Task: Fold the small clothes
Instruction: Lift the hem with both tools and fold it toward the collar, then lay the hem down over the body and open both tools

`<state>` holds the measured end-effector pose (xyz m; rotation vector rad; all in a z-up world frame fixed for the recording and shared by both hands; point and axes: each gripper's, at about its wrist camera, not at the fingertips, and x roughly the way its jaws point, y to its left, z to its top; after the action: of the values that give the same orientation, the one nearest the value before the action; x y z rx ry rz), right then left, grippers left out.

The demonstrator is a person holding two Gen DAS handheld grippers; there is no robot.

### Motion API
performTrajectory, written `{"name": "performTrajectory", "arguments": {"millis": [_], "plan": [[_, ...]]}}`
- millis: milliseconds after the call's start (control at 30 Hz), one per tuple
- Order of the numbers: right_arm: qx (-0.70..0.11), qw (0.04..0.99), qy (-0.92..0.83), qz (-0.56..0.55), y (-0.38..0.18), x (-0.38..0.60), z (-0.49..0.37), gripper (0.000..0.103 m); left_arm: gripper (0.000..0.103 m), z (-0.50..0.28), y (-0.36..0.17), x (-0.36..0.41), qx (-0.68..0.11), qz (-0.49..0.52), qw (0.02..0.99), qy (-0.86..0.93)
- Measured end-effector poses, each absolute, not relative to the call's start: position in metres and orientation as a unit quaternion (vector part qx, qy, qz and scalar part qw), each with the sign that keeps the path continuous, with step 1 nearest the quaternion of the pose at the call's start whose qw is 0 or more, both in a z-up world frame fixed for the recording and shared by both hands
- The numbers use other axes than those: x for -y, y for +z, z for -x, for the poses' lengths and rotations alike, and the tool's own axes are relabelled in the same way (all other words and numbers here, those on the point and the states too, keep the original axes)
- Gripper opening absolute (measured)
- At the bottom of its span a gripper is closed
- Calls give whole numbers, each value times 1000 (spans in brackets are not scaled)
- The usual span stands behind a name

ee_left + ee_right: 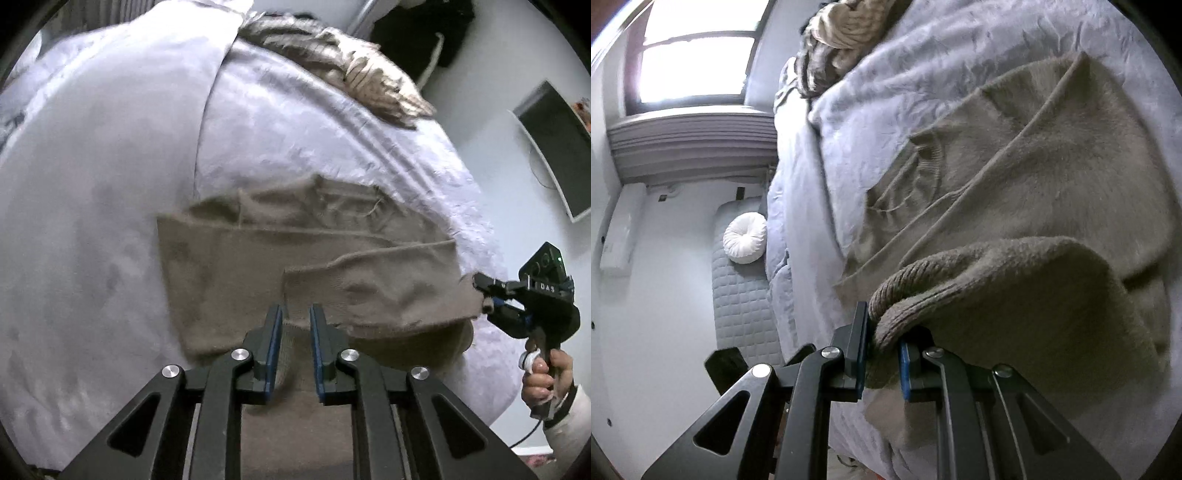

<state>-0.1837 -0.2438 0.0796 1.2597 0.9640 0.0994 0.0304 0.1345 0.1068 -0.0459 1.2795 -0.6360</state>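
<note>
I am working over a taupe knitted sweater (258,266) that is lying on the pale lavender bedspread (110,184), partly folded, with one sleeve lying across its body. My left gripper (295,317) is hanging over the sweater's near edge with its jaws a little apart, the knit showing between the blue pads without being pinched. My right gripper (882,339) is clamping the ribbed cuff (897,295) of a sleeve, lifting it off the bed. A crumpled beige blanket (369,74) is lying farther up the bed.
</note>
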Motion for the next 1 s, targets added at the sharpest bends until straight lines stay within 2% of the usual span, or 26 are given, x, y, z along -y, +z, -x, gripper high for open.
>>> {"name": "performTrajectory", "arguments": {"millis": [33,67,100,300,367,400,433,633,833,1000], "plan": [[-437,698,47,-565,74,246,181,16,59,-31,96,-135,-600,23,751,-276],[-439,697,50,-565,70,248,177,16,67,-30,90,-136,-601,23,753,-267],[-441,695,53,-566,66,250,175,16,71,-28,83,-137,-595,20,759,-263],[-436,691,75,-571,53,255,172,16,71,-12,22,-119,-653,-23,701,-287],[-434,691,79,-572,52,255,172,16,50,-5,7,-113,-662,-48,689,-293],[-433,693,83,-571,53,255,172,16,16,-3,2,-111,-666,-55,683,-295],[-433,697,85,-565,55,254,173,16,7,0,-2,-110,-667,-60,680,-298],[-406,723,89,-552,74,257,176,16,7,-1,43,-133,-612,0,725,-315],[-367,736,80,-563,95,282,156,16,7,-47,109,-141,-527,38,794,-302],[-379,710,42,-592,69,305,124,16,7,-81,94,-110,-508,29,814,-280]]}}
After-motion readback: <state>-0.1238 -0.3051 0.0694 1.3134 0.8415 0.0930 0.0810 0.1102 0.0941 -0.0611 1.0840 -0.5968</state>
